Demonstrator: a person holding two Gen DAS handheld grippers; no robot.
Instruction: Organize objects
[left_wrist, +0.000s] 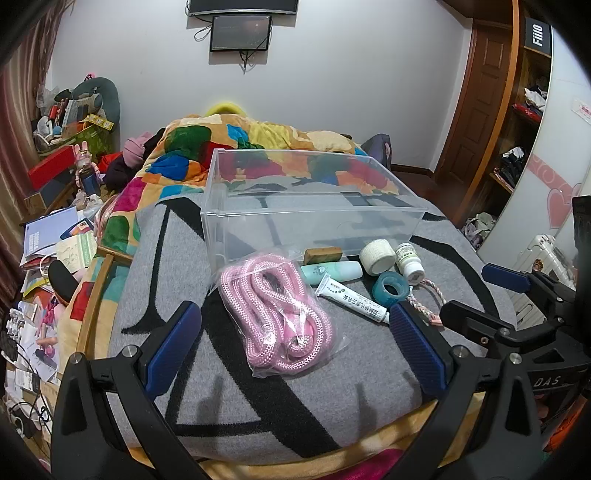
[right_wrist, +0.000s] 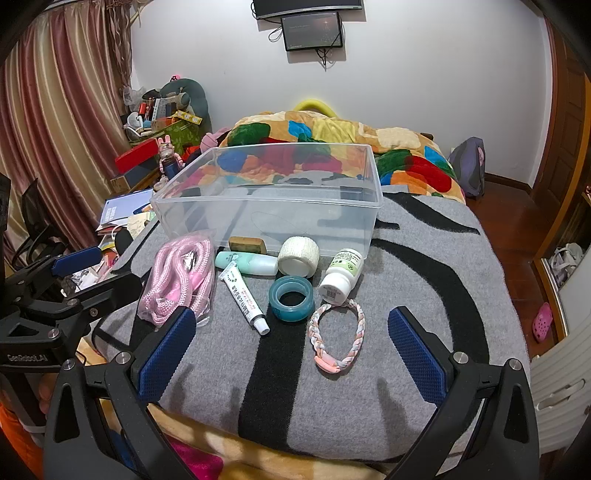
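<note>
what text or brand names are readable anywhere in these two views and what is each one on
"FiiO": white letters on the black panel at the top of the wooden shelving.
"DAS": on the black body of the right gripper, seen from the left wrist view.
"GenRobot.AI": on the black body of the left gripper, seen from the right wrist view.
White ointment tube, white pill bottle: print too small to read.
</note>
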